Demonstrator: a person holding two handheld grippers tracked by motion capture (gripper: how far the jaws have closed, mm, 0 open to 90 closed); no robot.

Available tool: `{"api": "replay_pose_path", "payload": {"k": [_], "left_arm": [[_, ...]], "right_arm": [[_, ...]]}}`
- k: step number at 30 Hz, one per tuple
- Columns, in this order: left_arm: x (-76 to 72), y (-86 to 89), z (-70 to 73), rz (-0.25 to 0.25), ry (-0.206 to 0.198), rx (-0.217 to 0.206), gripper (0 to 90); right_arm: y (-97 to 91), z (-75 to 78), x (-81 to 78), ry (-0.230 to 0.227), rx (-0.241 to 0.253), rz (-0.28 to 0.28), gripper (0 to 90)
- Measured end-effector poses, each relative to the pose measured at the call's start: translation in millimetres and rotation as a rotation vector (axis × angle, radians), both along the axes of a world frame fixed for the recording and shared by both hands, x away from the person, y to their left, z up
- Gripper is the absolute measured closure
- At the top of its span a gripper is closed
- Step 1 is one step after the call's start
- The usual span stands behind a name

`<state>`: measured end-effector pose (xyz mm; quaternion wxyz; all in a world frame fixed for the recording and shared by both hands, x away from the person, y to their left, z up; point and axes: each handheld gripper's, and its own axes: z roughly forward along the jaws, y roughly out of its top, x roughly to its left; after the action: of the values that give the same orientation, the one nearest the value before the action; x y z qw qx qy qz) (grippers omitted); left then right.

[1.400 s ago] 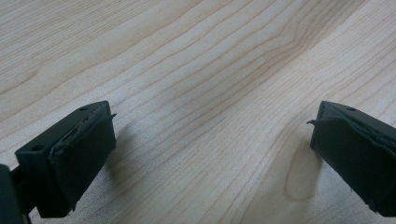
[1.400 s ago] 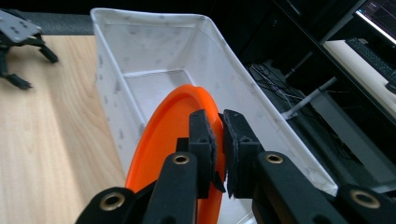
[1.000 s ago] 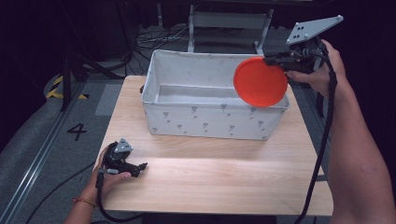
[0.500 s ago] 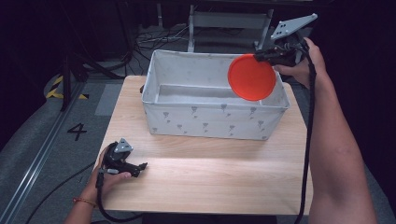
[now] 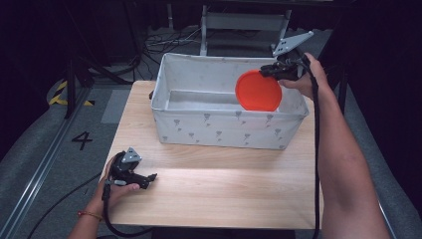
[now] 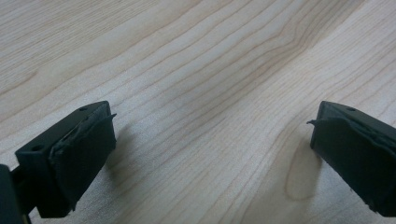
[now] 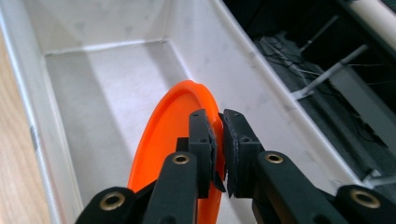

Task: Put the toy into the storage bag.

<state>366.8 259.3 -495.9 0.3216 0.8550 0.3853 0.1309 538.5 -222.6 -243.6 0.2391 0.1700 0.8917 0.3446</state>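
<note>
The right gripper (image 5: 271,71) is clamping the rim of the orange plate (image 5: 258,90) and has been carrying it down and inward from above the far right corner of the white fabric bin (image 5: 219,130). The plate is now hanging on edge inside the bin's right end, so it looks close to being set down. Near the bin's front-left, the left gripper (image 5: 148,178) is resting on the wooden tabletop (image 5: 224,184), jaws standing wide apart, holding nothing.
</note>
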Motion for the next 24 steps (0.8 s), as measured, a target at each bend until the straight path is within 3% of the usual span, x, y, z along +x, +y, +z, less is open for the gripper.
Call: {"api": "replay_pose_path", "payload": {"k": [9,15,18,24], "left_arm": [[0.0,0.0,0.0,0.000,0.000,0.000,0.4],[0.1,0.0,0.0,-0.001,0.000,0.000,0.4],[0.1,-0.1,0.0,-0.001,0.000,0.000,0.4],[0.3,-0.3,-0.1,0.001,0.002,-0.003,0.4]], "right_arm": [[-1.4,-39.9,-3.1,0.062,-0.094,0.030,83.0],[-7.9,-49.9,-10.5,0.093,-0.169,0.062,83.0],[-10.3,-54.8,-14.1,0.114,-0.230,0.082,83.0],[-15.9,-62.8,-20.7,0.144,-0.294,0.095,83.0]]}}
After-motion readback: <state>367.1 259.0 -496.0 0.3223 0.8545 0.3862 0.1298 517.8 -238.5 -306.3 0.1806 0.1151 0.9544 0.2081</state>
